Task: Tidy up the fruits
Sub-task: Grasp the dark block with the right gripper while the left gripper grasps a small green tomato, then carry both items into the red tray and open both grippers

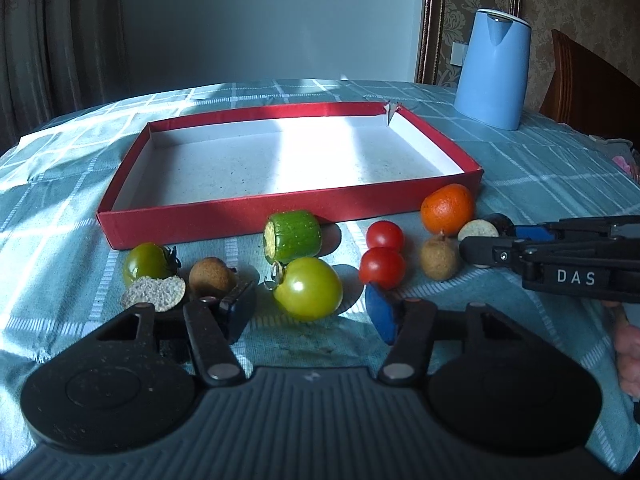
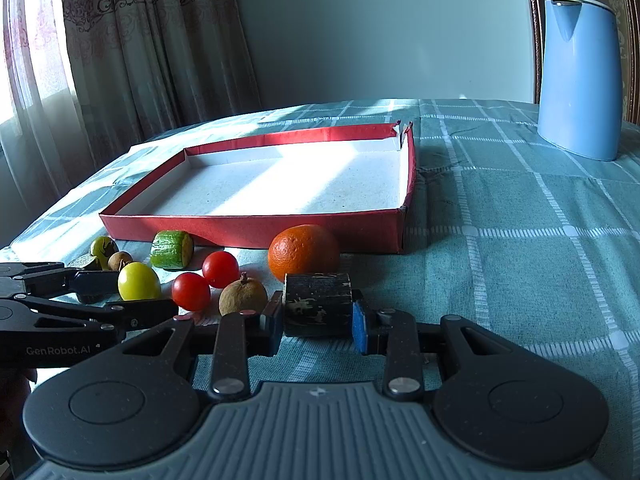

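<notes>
Sunlit teal checked cloth covers the table (image 2: 520,248), with curtains (image 2: 132,48) and a pale wall behind. A row of fruit lies on the cloth just in front of a shallow red box (image 1: 224,220) whose white floor holds nothing.

In the right wrist view the right claw (image 2: 318,322) has its jaws closed against the two ends of a dark cylinder-shaped piece (image 2: 318,304) that lies on its side on the cloth, right in front of the orange (image 2: 302,254). The orange sits close against the box's front wall near its right corner. Left of the dark piece is a brown round fruit (image 2: 243,298), then two red cherry tomatoes (image 2: 191,291) touching or nearly touching each other, a yellow-green tomato (image 2: 139,281), and a cut green chunk (image 2: 171,255) close to the box wall. Farther left are another small brown fruit (image 2: 119,260) and a darker green tomato (image 2: 103,249).

In the left wrist view the left claw (image 1: 316,312) is spread wide, its fingers low over the cloth on either side of the yellow-green tomato, not touching it. A rough brownish slice (image 1: 154,294) lies by its left finger, leaning on the darker green tomato. The right claw reaches in from the right edge of this view, its tip near the orange.

A tall blue jug (image 1: 494,68) stands well behind the box on the right, and a wooden chair back (image 1: 580,80) shows beyond the table edge.
</notes>
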A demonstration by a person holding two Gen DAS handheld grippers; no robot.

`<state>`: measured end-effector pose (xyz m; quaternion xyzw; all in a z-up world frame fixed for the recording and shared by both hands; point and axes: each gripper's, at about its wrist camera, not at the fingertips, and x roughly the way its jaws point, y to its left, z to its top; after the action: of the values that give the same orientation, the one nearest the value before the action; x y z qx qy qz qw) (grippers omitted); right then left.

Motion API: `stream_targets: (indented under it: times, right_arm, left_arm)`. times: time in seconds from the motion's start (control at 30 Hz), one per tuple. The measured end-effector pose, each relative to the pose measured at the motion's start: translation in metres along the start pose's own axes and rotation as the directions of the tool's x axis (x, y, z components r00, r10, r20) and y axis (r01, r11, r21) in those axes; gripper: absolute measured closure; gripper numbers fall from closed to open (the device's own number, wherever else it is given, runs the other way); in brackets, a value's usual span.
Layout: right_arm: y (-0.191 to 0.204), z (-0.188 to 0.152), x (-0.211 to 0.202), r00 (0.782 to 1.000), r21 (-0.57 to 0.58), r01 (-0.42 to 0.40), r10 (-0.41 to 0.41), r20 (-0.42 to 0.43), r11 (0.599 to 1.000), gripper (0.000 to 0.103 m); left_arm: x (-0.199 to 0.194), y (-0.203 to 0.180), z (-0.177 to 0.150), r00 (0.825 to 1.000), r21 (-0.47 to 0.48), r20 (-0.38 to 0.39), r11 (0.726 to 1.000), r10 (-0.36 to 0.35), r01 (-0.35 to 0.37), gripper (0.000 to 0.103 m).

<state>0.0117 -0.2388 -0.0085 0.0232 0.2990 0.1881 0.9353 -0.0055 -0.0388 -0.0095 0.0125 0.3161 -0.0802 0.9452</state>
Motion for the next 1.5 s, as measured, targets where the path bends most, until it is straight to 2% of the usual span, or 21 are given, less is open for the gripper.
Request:
stream_targets:
  times: [0.03,0.13,0.33,0.5,0.6,0.8,0.97,1.1,1.27,1.37,1.5]
  right_arm:
    - [0.000,0.000,0.000,1.000,0.000,0.000,0.000,0.000,1.000,0.071]
    - [0.000,0.000,0.000,1.000,0.000,0.000,0.000,0.002,1.000,0.071]
    - [0.000,0.000,-0.003,1.000,0.002,0.001,-0.001,0.016,1.000,0.071]
    - [0.002,0.001,-0.011,0.998,-0.013,0.015,-0.014,0.062,1.000,0.071]
    - [0.007,0.006,-0.015,0.995,-0.042,0.039,-0.034,0.096,0.998,0.071]
    - [0.021,0.041,-0.007,0.987,-0.118,0.091,-0.073,0.147,0.989,0.071]
    - [0.029,0.074,0.026,0.979,-0.151,0.151,-0.127,0.158,0.977,0.071]
    - [0.027,0.100,0.073,0.981,-0.151,0.183,-0.170,0.094,0.971,0.071]
    - [0.017,0.113,0.120,0.986,-0.135,0.161,-0.164,-0.012,0.978,0.071]
    - [0.015,0.115,0.135,0.985,-0.126,0.161,-0.168,-0.043,0.979,0.071]
    - [0.013,0.119,0.141,0.987,-0.122,0.124,-0.136,-0.091,0.985,0.071]
  left_arm:
    - [0.000,0.000,0.000,1.000,0.001,0.003,1.000,-0.003,0.003,0.060]
    - [-0.002,0.001,-0.001,1.000,0.013,0.017,1.000,-0.012,0.012,0.071]
    - [-0.006,0.007,-0.002,0.998,-0.022,0.037,0.999,-0.041,0.042,0.071]
    - [-0.021,0.002,0.000,0.996,0.020,0.074,0.999,-0.042,0.040,0.071]
    - [-0.027,0.004,0.013,0.994,0.040,0.100,0.999,-0.038,0.034,0.071]
    - [-0.021,0.015,0.045,0.989,0.034,0.145,0.999,0.011,-0.016,0.071]
    - [0.011,0.032,0.074,0.988,-0.011,0.139,0.997,0.071,-0.070,0.071]
    - [0.046,0.047,0.091,0.991,-0.050,0.092,0.995,0.092,-0.088,0.071]
    - [0.084,0.065,0.103,0.991,-0.091,0.032,0.987,0.132,-0.129,0.071]
    - [0.100,0.076,0.107,0.989,-0.113,-0.012,0.983,0.146,-0.146,0.071]
    - [0.106,0.087,0.110,0.992,-0.156,-0.042,0.980,0.120,-0.125,0.071]
